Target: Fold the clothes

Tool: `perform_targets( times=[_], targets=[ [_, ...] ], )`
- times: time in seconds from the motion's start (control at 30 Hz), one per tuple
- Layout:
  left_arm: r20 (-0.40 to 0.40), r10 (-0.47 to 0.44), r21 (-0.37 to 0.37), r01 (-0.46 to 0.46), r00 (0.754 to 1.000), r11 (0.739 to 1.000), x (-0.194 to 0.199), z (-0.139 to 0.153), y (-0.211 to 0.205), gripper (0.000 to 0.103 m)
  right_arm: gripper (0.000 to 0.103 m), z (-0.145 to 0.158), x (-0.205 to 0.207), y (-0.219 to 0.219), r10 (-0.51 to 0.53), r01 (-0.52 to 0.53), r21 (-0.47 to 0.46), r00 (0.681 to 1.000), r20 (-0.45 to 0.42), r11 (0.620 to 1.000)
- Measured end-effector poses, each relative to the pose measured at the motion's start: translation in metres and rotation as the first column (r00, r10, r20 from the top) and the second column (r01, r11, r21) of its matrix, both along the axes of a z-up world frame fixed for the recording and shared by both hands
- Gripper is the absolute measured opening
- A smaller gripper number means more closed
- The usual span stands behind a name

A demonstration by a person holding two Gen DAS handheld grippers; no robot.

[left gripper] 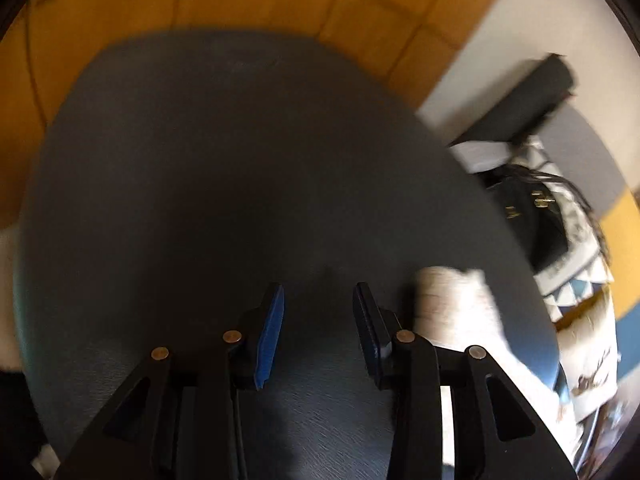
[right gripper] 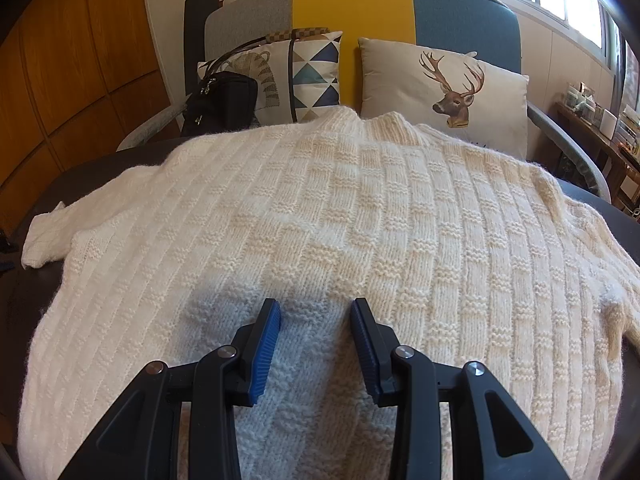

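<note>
- The cream knit sweater (right gripper: 320,220) lies spread flat on the dark table (left gripper: 220,160), collar at the far side.
- Right gripper (right gripper: 316,344) hovers spread over the near hem, pinching nothing.
- Left gripper (left gripper: 318,332) is spread too, empty (view blurred); it should take the left sleeve cuff (left gripper: 452,300) squarely before folding inward.

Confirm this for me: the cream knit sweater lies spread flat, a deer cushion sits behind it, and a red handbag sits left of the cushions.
Not quite. In the right wrist view the handbag is black, not red. The sweater and deer cushion are as you say.
</note>
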State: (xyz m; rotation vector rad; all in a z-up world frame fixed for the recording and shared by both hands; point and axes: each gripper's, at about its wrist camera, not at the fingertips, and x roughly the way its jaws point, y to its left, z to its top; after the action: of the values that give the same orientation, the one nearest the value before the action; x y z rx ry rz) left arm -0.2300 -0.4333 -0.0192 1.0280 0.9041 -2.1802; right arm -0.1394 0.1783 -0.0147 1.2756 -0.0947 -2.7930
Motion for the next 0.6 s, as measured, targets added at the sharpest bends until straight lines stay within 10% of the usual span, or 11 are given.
perform_targets(
  times=[0.27,0.33,0.43,0.53,0.6],
  targets=[
    [-0.105,-0.225,0.092,0.234,0.969,0.968,-0.047,-0.004,0.032,0.060,0.037,-0.001,0.000,-0.001,0.000,0.000,0.004,1.000,-0.001,1.000],
    [-0.056,-0.267,0.027,0.269,0.962,0.963,-0.058,0.002,0.041,0.009,0.037,-0.001,0.000,-0.001,0.000,0.000,0.008,1.000,-0.001,1.000],
    [-0.022,-0.358,-0.102,0.354,0.933,0.930,-0.064,0.017,0.071,0.000,0.037,-0.001,0.001,0.000,0.001,-0.001,0.002,1.000,-0.001,1.000],
    [-0.027,-0.536,-0.314,0.502,0.844,0.806,-0.056,0.044,0.120,0.000,0.037,-0.001,0.001,0.000,0.000,0.000,0.002,1.000,-0.002,1.000],
    [-0.058,-0.713,-0.348,0.655,0.699,0.670,-0.047,0.052,0.160,0.000,0.037,-0.001,0.001,-0.001,0.000,0.000,0.005,1.000,-0.003,1.000]
  ],
)
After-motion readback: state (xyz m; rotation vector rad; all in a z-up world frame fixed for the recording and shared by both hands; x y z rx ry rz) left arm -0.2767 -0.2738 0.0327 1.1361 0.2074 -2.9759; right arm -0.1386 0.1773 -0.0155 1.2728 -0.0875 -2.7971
